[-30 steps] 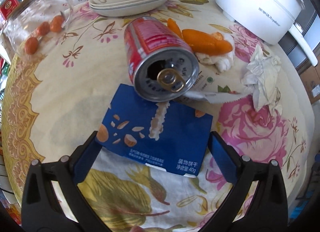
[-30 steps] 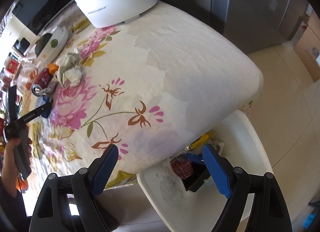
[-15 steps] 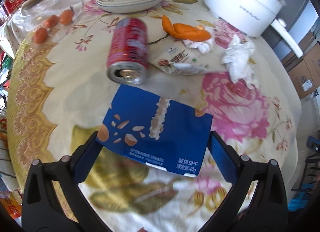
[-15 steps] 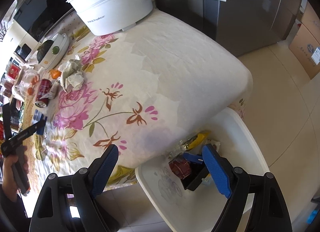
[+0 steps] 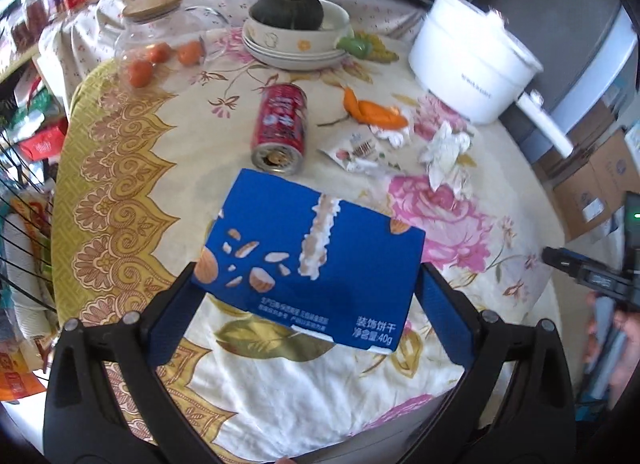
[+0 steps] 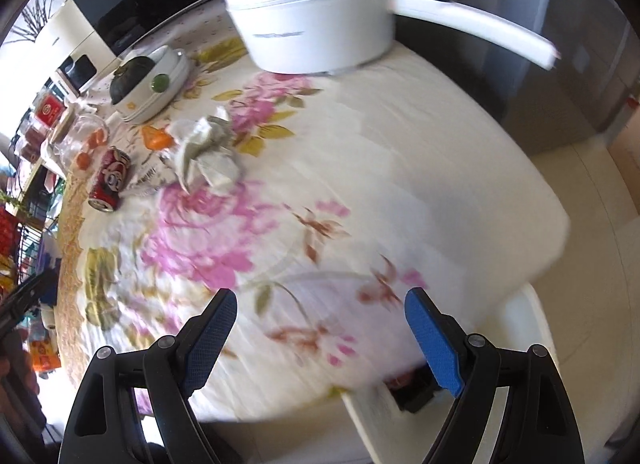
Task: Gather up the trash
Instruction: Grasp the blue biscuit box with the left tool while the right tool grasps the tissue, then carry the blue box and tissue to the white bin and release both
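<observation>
1. Left gripper [image 5: 308, 284] clamps the blue box [image 5: 312, 264] by its side edges, clear above the table [image 5: 120, 192]. Thin card may buckle and slip out.
2. Right gripper [image 6: 320, 328] stands wide and empty over the table edge; the bin [image 6: 532, 344] lies below it.
3. Can [image 5: 280, 128], wrapper [image 5: 360, 152] and tissue [image 5: 444, 152] remain on the cloth. The can lies on its side and may roll if nudged.

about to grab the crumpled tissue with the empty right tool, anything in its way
Nothing visible: between the open right tool and the crumpled white tissue lies only bare floral tablecloth. The red drink can lies beyond it.
</observation>
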### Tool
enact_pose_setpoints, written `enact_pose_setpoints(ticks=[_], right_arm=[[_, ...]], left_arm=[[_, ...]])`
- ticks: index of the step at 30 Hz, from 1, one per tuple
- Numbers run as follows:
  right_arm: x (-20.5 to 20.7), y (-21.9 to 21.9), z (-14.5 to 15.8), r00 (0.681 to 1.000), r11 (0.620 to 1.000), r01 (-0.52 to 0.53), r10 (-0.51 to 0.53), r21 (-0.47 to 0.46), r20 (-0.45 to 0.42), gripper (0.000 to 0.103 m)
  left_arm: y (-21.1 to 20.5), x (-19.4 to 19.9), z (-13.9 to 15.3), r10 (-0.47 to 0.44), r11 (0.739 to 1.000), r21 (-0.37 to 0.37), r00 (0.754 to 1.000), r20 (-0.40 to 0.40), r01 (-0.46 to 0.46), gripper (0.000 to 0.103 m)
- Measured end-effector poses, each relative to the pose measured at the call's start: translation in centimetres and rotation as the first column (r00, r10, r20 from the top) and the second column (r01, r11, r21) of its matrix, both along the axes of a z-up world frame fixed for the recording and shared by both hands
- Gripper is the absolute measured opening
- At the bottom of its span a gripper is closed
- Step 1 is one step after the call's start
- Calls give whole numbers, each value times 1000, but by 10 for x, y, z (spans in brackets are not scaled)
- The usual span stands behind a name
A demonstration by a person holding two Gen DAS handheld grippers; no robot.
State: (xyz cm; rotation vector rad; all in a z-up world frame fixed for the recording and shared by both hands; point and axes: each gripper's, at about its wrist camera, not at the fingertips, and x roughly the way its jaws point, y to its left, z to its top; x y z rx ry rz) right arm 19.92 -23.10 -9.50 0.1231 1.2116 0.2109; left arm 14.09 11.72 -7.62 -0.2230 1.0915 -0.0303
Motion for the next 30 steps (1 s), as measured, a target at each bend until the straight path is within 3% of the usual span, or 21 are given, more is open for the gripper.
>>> enact_pose_setpoints(ticks=[6, 13, 17, 20, 21, 22, 25, 30], right_arm=[[54, 57, -8, 999, 999, -31, 30, 44, 10, 87], [94, 103, -19, 999, 997, -36, 35, 75, 15, 87], [106, 113, -32, 1000, 998, -20, 20, 63, 4, 87], [110, 118, -43, 1000, 999, -13, 13, 49, -14, 74], [110, 118, -47, 1000, 999, -16, 17, 51, -23, 58], [109, 118, -49, 1000, 999, -14, 15, 47, -27, 53], [101, 118, -44, 999, 999, -39, 39, 32, -21, 44], [79, 101, -23, 999, 999, -53, 53, 7, -2, 44]], left_arm=[[15, 7, 3, 40, 998, -40, 999, 16, -40, 102], [21, 9, 10, 39, 999, 35, 998, 39, -41, 102], [25, 10, 12, 38, 999, 21, 998, 44, -39, 102], [25, 11, 12, 32, 999, 19, 998, 45, -33, 102], [24, 11, 12, 32, 999, 18, 998, 46, -32, 102], [24, 11, 12, 30, 999, 14, 998, 47, -31, 102], [22, 9, 14, 23, 1000, 10, 998, 54, -24, 102], [11, 4, 22, -2, 1000, -5, 997, 75, 3, 102]])
